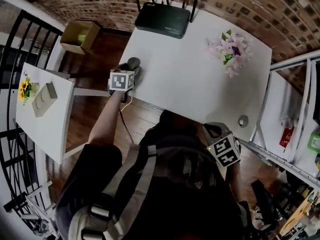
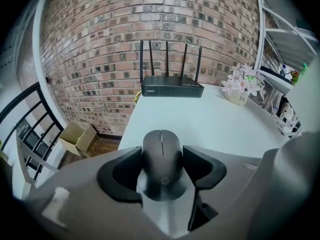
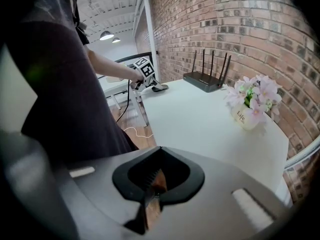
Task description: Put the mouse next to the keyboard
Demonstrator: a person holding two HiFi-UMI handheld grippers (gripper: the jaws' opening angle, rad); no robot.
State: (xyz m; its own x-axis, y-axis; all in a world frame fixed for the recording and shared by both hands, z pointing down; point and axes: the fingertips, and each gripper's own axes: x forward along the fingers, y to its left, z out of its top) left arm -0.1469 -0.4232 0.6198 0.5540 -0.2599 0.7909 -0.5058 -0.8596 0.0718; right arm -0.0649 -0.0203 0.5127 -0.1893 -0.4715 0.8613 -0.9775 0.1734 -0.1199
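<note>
Left tool [image 2: 162, 167] around one mouse [image 2: 161, 149]

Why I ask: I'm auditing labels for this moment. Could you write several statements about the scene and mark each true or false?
1. The left gripper is shut on the mouse. True.
2. The router stands at the far end of the table. True.
3. The right gripper grips the flowers. False: its jaws are together on nothing, and the flowers stand on the table.
4. A keyboard lies beside the router. False: no keyboard shows in any view.
</note>
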